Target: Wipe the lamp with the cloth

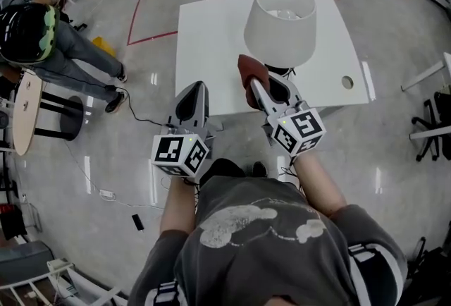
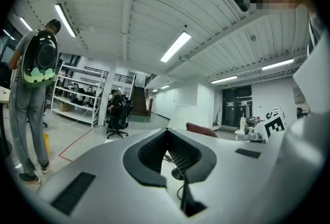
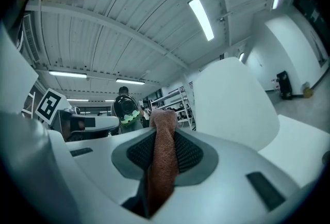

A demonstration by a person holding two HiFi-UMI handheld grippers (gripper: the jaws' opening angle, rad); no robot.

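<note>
Right gripper (image 1: pixel 262 89) is clamped on the rust-red cloth (image 1: pixel 250 70), which sticks out past the tips just beside the white lampshade (image 1: pixel 280 19) on the white table (image 1: pixel 204 51); contact unclear. Left gripper (image 1: pixel 192 103) is closed on nothing, low near the table edge. The shade looks light, thin and tippy, so wipe softly. If steadying, hold the base, not the shade.

A white rectangular table (image 1: pixel 211 51) stood on the glossy grey floor (image 1: pixel 106 149) in the upper centre of the frame. A white-shaded lamp (image 1: pixel 280 19) stood on it, and a round hole (image 1: pixel 347 82) showed near its right edge
</note>
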